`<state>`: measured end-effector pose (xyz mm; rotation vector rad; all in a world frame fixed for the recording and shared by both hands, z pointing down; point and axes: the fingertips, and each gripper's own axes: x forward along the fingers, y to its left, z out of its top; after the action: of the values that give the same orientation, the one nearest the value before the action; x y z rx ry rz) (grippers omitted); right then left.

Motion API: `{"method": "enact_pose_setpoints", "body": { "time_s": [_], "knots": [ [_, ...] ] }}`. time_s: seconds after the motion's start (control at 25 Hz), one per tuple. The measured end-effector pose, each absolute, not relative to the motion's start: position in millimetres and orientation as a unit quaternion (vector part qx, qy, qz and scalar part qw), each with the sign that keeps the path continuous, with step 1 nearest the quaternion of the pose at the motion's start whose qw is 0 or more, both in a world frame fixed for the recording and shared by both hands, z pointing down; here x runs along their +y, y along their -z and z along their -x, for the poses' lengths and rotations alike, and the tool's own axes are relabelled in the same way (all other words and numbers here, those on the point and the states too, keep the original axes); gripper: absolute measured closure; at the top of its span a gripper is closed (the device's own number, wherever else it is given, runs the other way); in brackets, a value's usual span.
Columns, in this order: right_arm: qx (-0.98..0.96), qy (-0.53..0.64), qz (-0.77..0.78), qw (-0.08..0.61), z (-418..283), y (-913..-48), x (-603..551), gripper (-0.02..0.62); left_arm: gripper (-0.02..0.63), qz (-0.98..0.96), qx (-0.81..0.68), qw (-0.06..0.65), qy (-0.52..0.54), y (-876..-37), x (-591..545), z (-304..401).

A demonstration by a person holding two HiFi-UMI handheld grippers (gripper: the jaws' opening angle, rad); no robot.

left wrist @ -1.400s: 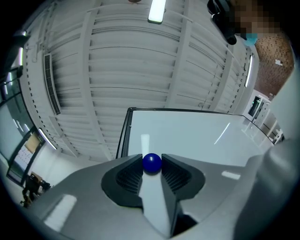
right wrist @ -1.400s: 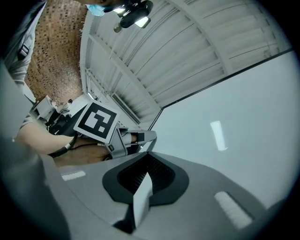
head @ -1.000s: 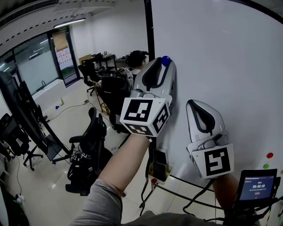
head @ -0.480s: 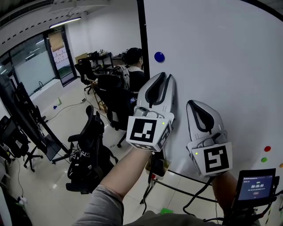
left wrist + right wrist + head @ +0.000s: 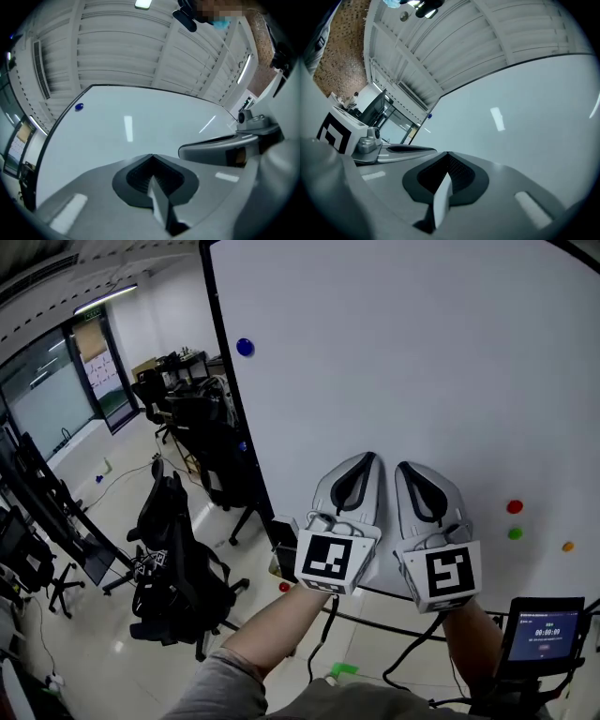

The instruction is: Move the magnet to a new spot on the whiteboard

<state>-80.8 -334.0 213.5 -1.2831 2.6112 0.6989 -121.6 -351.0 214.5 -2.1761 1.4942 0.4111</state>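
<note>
The magnet is a small round blue button, darker at its rim. It sits flat on the whiteboard, high up and close to the board's black left edge, with nothing touching it. My left gripper is low against the whiteboard, well below the magnet and further toward the board's middle. Its fingers have just been closing and are now pressed together with nothing between them. My right gripper is just beside it at the same height on the board, its fingers also pressed together and empty. Both grippers point up along the board's face. Near the whiteboard's lower right there is a red dot, a green dot under it and an orange dot further right. They are too small for me to say more than their colour. In the left gripper view the magnet is only a blue speck by the board's upper left corner, so its shape is lost there. In the right gripper view I cannot pick it out with any certainty. The whiteboard's right side runs out of the head view, and its bottom edge is hidden behind my grippers and forearms. My hands are hidden behind the marker cubes.
</note>
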Motion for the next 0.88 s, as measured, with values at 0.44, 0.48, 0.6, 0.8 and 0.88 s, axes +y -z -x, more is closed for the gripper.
{"method": "enact_pose_setpoints", "body": {
  "time_s": [0.44,0.48,0.6,0.8,0.88],
  "knots": [
    [0.853,-0.213,0.474,0.045,-52,-245,-311,0.591,0.606,0.825,0.51,0.2,-0.136,-246,-326,-22],
    [0.851,-0.211,0.479,0.042,-62,-247,-309,0.591,0.606,0.828,0.508,0.198,-0.133,-250,-325,-34],
    [0.843,-0.207,0.495,0.033,-88,-259,-304,0.591,0.606,0.836,0.5,0.192,-0.121,-266,-320,-66],
    [0.837,-0.192,0.513,0.02,-118,-270,-296,0.591,0.606,0.845,0.492,0.182,-0.104,-278,-314,-101],
    [0.834,-0.189,0.518,0.019,-125,-274,-297,0.591,0.606,0.846,0.49,0.183,-0.101,-280,-314,-108]
  ]
}}
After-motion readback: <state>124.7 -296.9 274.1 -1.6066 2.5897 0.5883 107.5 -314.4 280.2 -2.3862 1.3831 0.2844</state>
